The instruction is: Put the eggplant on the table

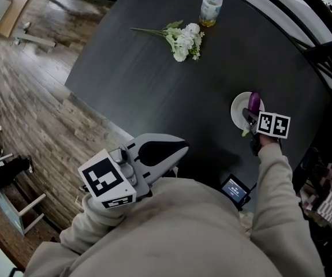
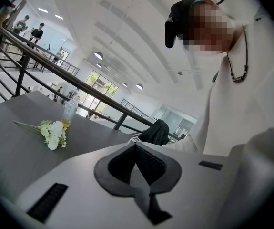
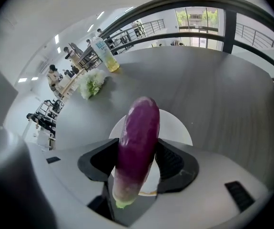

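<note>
Right tool point(image 3: 137, 144), eggplant point(image 3: 139, 125) over plate point(image 3: 176, 128); flowers point(image 3: 91, 84) beyond

We see a glossy purple eggplant point(image 3: 139, 123), paling to whitish-green at its stem end. The round plate point(image 3: 177, 128) is white; the matte tabletop point(image 1: 154, 85) is dk grey, nearly black. The light-grey plastic left gripper point(image 2: 136, 149) & right gripper point(image 3: 137, 149) have black ribbed pads, and their cubes show b/w square markers. Flower bunch point(image 1: 184, 39): white blooms, green stems. Clear plastic bottle point(image 1: 210, 7): yellowish liquid, white cap. Plank floor point(image 1: 38, 97): brown wood grain.
</note>
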Motion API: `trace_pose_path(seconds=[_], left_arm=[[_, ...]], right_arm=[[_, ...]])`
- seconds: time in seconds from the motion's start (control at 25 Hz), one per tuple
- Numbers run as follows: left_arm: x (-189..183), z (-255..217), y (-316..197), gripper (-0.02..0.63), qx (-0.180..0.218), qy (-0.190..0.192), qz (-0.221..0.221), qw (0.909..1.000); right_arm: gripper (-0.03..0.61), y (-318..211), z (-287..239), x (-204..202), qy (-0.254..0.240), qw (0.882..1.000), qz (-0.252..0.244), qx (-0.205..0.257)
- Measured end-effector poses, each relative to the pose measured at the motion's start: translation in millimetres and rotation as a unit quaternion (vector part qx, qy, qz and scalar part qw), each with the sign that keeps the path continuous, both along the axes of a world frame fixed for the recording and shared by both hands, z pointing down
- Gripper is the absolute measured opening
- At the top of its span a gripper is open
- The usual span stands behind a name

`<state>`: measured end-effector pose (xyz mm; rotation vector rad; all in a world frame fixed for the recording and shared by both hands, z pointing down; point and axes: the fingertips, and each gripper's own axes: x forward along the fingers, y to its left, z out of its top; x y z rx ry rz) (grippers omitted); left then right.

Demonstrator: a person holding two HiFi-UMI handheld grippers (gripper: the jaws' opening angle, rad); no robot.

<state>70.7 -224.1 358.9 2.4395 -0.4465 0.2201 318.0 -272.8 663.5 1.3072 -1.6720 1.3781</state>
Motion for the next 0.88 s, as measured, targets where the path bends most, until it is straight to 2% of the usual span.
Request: trace_pose_path(seconds=[0.6,0.76,0.88], left_arm=[[-3.7,1.8,2.3,0.005,-0.005,-0.002,0.009,0.9999],[-8.2,2.1,-0.2,0.005,-0.005,-0.005,0.01,0.9999],[-15.5,0.9,-6.6,0.005,-0.006,-0.006,0.002,1.0]], right_arm=[[0.241,2.8,10.4,4.2,0.019,1.0,0.007,-0.019],[0.25,2.1,9.7,6.0,0.043,0.999,-0.009,-0.021],[0.262,2.5,10.2,6.3,0.075,0.996,-0.045,-0.023]])
